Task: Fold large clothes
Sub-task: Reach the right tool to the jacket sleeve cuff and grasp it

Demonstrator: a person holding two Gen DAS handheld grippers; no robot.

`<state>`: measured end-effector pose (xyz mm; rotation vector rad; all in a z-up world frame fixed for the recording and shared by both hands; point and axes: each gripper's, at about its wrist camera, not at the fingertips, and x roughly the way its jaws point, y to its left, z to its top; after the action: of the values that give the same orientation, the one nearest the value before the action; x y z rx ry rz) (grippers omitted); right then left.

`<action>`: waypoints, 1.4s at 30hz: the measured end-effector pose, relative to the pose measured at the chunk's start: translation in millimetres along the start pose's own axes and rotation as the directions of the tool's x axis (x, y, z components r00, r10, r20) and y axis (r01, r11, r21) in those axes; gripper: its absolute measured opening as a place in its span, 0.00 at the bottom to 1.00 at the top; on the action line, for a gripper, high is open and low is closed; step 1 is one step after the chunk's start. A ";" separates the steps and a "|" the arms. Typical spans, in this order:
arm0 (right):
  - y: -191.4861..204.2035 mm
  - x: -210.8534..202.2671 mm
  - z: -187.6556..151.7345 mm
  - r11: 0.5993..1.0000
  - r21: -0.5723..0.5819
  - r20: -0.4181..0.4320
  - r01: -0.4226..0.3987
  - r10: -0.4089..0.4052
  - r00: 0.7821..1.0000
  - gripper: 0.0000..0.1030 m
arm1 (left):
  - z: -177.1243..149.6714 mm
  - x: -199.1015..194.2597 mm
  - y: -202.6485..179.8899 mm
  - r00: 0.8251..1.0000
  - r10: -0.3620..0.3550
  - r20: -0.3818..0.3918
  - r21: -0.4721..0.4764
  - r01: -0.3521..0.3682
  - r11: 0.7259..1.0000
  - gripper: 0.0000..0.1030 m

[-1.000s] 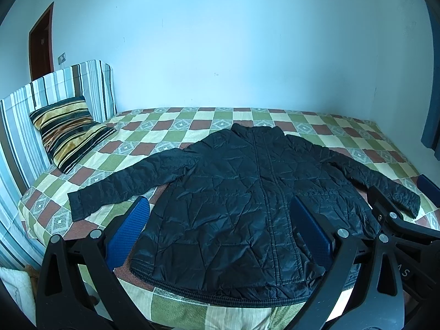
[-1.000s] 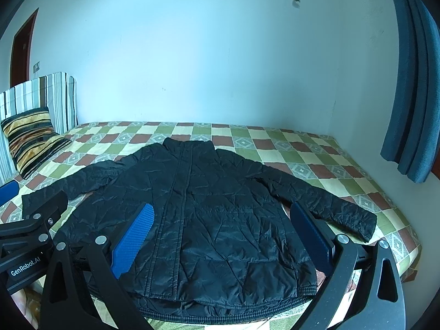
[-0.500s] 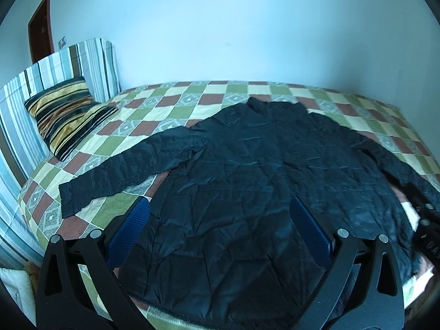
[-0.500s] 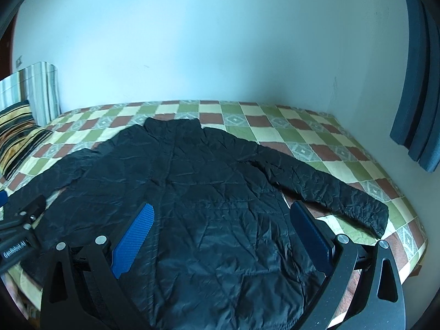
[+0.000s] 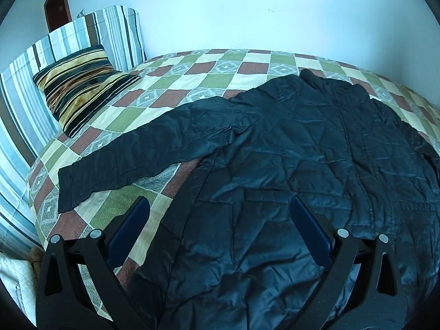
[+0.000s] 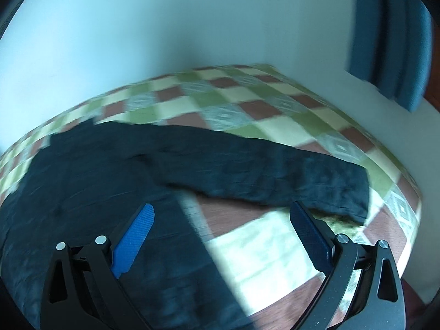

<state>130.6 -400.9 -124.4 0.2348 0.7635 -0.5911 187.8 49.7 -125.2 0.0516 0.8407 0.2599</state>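
Left wrist view: black quilted jacket (image 5: 316, 165) is lying spread flat on a bed with a checked green, brown and cream bedspread (image 5: 209, 74), filling the centre and right of the frame. One sleeve (image 5: 154, 148) is stretching toward the lower left, cuff ending near the bed edge. Left gripper (image 5: 220, 217) is hovering low over the jacket's hem area, jaws spread wide, nothing between the blue pads (image 5: 310, 233). Striped cushion (image 5: 79, 85) is leaning against a striped headboard (image 5: 68, 38) at upper left, dark door (image 5: 56, 2) behind it.

Right wrist view: frame is motion-blurred. Jacket body (image 6: 90, 187) is filling the lower left, the other sleeve (image 6: 275, 173) is running across centre toward the right edge of the bed. Right gripper (image 6: 221, 220) is also wide open, empty, its right pad (image 6: 308, 231) sitting just in front of the cuff; contact cannot be told. Blue curtain (image 6: 390, 35) is hanging at upper right.
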 end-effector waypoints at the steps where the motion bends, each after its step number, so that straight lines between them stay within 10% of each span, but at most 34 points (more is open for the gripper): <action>1: -10.8 6.5 1.8 0.999 0.022 -0.005 0.028 -0.028 1.000 0.94 | 0.2 3.5 -0.5 1.000 0.005 -0.004 0.001 -0.005 1.000 0.98; 6: -71.9 32.6 3.1 0.980 0.116 -0.073 0.160 -0.153 0.986 0.62 | -0.3 14.4 0.0 1.000 0.022 -0.023 0.000 -0.022 1.000 0.98; 14: -135.4 51.7 3.3 0.933 0.225 -0.110 0.282 -0.263 0.959 0.74 | -1.5 15.9 -0.6 0.999 0.044 -0.027 0.001 -0.044 0.999 0.98; 29: -168.1 118.5 -3.0 0.925 0.282 -0.240 0.256 -0.190 0.952 0.72 | -1.6 10.0 -3.5 0.998 0.063 -0.013 0.025 -0.062 0.998 0.98; 42: -150.3 99.5 7.6 0.938 0.254 -0.172 0.238 -0.199 0.965 0.05 | -7.6 20.4 2.6 0.997 0.074 -0.036 0.025 -0.073 0.997 0.98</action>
<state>104.4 -567.7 -188.1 0.4540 0.8534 -0.9009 194.6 56.9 -144.7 0.1000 0.8796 0.3209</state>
